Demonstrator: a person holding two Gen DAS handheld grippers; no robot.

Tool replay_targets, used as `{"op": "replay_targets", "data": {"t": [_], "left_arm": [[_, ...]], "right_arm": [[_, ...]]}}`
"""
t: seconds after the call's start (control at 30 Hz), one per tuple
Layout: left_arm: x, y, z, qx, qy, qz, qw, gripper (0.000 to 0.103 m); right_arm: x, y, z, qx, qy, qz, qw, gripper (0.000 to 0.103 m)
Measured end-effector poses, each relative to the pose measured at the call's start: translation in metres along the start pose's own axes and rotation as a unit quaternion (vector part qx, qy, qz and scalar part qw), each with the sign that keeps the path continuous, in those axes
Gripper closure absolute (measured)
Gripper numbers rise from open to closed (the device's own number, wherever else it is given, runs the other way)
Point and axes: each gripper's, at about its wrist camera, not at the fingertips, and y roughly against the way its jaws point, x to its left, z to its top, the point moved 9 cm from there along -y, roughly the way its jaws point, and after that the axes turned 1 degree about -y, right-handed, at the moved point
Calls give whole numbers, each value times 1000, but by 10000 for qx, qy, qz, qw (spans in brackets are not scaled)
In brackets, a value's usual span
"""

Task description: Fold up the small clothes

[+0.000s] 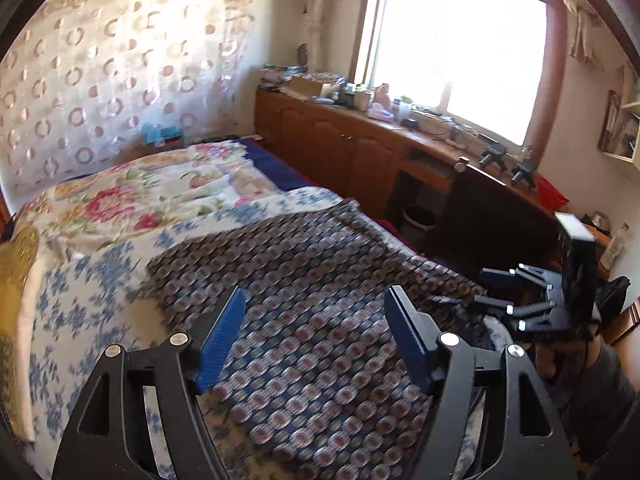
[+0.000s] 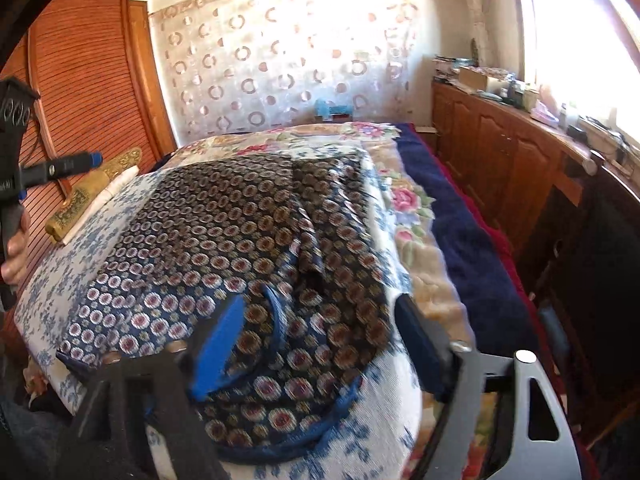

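A bed fills both views. At nine o'clock, a blue-flowered white sheet (image 1: pixel 80 280) covers the mattress. At its centre lies the patterned garment (image 1: pixel 320 300), dark blue with small round medallions, spread fairly flat, probably so its edges can be reached for folding. The left gripper (image 1: pixel 316 336) hovers over the cloth, jaws wide apart, gripping nothing. In the right wrist view, the right gripper (image 2: pixel 320 344) has its jaws spread on either side of the garment's blue-trimmed near edge (image 2: pixel 276 316), likely readying a pinch. At three o'clock runs a wooden cabinet (image 2: pixel 500 152) beneath a bright window (image 1: pixel 460 48).
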Motion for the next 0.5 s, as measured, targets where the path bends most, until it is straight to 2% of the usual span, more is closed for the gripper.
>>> {"op": "replay_targets", "data": {"t": [0.07,0.23,0.37,0.43,0.47,0.5], "left_arm": [[8,0,-8,48,54,87,9999,30],[21,4,-27,91,120,229,9996,30],[30,4,-39,118,209,259,9994,30],[31,2,-45,158,223,277,9992,30],[33,1,-49,176,222,289,9992,30],[33,0,-52,193,229,293,9991,30]], "right_arm": [[5,-12,7,81,64,128,9999,43],[11,-46,25,330,257,111,9991,50],[12,-80,29,754,345,15,9966,61],[12,-91,29,876,387,-26,9954,72],[13,-93,29,911,410,-27,9950,87],[14,-93,30,895,442,-20,9950,98]]}}
